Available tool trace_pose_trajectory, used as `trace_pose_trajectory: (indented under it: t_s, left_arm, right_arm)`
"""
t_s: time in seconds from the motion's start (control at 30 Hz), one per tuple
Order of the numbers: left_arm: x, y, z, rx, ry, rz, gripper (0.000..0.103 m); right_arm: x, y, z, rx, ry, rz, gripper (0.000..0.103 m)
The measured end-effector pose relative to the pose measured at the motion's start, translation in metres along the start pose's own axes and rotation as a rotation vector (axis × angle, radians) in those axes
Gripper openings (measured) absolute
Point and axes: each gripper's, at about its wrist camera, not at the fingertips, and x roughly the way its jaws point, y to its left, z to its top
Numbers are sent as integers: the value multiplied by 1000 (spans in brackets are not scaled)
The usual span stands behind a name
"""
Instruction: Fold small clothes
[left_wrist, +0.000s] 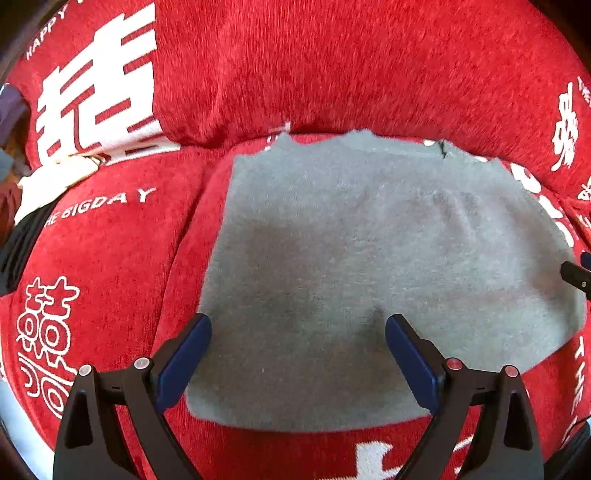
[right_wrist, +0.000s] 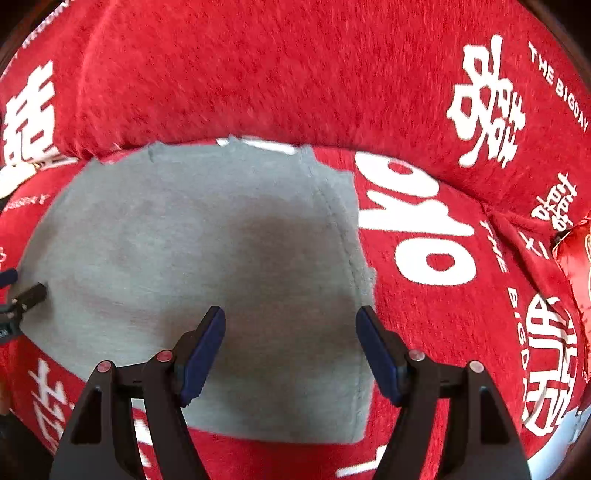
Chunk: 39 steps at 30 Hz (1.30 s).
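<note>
Two wrist views over a grey garment (left_wrist: 369, 258) lying folded and flat on a red sofa cover (left_wrist: 314, 66) printed with white characters and the words "THE BIGDAY".

Left view: we see the left gripper (left_wrist: 298, 345) pointing steeply down with its jaws spread wide and nothing between them. The garment lies under and ahead of the jaws; its near edge runs just behind the blue pads (left_wrist: 184, 365), and its left edge passes just inside the left pad. We cannot tell whether the pads touch the cloth. A black part of the other gripper shows at the right margin, at the garment's right edge.

Right view: we see the right gripper (right_wrist: 291, 334) likewise pointing steeply down, jaws parted and empty. The garment (right_wrist: 184, 258) fills the space between and ahead of them, extending far to their left; its stitched right edge (right_wrist: 347, 251) runs forward from the right pad. To the right of the jaws the cover (right_wrist: 461, 332) lies bare, with large white lettering. Ahead of both pairs of jaws, the garment's far edge reaches the crease where the seat meets the backrest.
</note>
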Motion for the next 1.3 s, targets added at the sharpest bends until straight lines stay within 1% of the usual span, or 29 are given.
trace_pose_trajectory:
  t_s: [0.1,0.17,0.27,0.3,0.33,0.4,0.47,0.5,0.57,0.6,0.7,0.77,0.83,0.9,0.93,1.0,1.03,1.07,1.13,1.17,1.23,1.27,1.3]
  left_arm:
    - [-4,0,0,-13,-14,-25,96]
    - [3,1,-1,-25,4,-25,96]
    - [19,6,-6,-37,46,-24,96]
    - [21,8,-9,-31,40,-37,96]
    - [19,9,-10,-22,29,-43,96]
    - [15,11,-11,8,34,-56,96]
    - [12,17,-13,19,29,-49,96]
    - [12,22,-13,17,30,-36,96]
    - [12,36,-13,-9,41,-49,96]
    - [11,45,-13,-34,47,-49,96]
    - [9,67,-10,-111,42,-33,96]
    - [6,71,0,-143,27,-43,96]
    - [6,64,14,-152,18,-59,96]
    - [7,46,34,-130,6,-81,96]
    - [9,34,44,-111,3,-107,96]
    - [20,12,64,-80,15,-143,96]
    - [29,0,74,-63,27,-144,96]
    - [39,-9,84,-48,37,-142,96]
    - [57,-16,98,-42,54,-120,96]
    - [72,-16,105,-50,74,-84,96]
    - [93,-8,109,-76,124,-27,96]
    - [102,0,109,-92,136,-21,96]
    - [102,8,108,-99,108,-44,96]
  right_arm:
    - [-8,24,0,-24,-28,32,77]
    - [-5,42,-1,-58,-30,42,77]
    - [15,59,-5,-74,10,51,77]
    - [25,59,-8,-59,37,55,78]
    - [33,56,-11,-44,44,64,79]
    - [32,47,-16,-12,5,95,79]
    - [30,44,-17,-28,6,98,79]
    - [27,41,-18,-47,5,82,79]
    - [24,33,-20,-48,6,53,80]
    - [22,25,-19,-32,9,55,80]
    - [20,-2,-22,54,37,54,80]
    - [17,-9,-18,100,44,52,80]
    - [15,-6,-10,104,36,51,80]
    - [15,4,4,96,22,75,80]
    - [17,10,11,91,19,81,80]
    - [23,25,29,60,8,93,80]
    - [28,31,36,47,4,91,80]
    - [33,36,43,37,5,86,80]
    - [51,41,59,23,23,75,80]
    - [61,41,64,18,37,64,80]
    - [83,34,71,13,77,21,80]
    - [92,28,73,23,93,3,80]
    - [99,15,74,60,92,6,80]
